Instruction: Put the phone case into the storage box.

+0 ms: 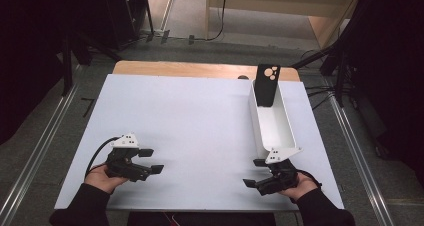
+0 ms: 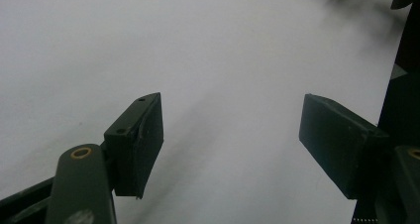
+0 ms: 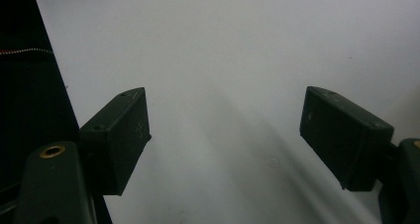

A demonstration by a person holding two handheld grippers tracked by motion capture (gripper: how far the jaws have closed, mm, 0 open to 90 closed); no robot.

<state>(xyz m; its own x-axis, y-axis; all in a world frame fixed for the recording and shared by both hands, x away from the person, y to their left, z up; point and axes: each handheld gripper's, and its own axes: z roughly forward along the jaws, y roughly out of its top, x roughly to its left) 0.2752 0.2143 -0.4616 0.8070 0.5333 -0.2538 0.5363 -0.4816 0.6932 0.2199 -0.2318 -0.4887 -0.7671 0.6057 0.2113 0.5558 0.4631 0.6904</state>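
A long white box (image 1: 272, 118) lies on the right part of the white table (image 1: 190, 126), and a black phone case (image 1: 266, 84) with round camera cutouts stands upright in its far end. My left gripper (image 1: 151, 160) rests low at the table's front left, held by a hand, jaws wide apart with nothing between them. In the left gripper view the left gripper (image 2: 230, 144) looks over bare white surface. My right gripper (image 1: 254, 172) sits at the front right, just below the box's near end, also open and empty; in its own view the right gripper (image 3: 225, 137) faces bare table.
A wooden strip (image 1: 200, 68) borders the table's far edge. Metal rails (image 1: 40, 151) run along the floor on both sides, and dark stands and cables (image 1: 345, 61) crowd the right rear. The table's front edge (image 1: 200, 208) lies close under both hands.
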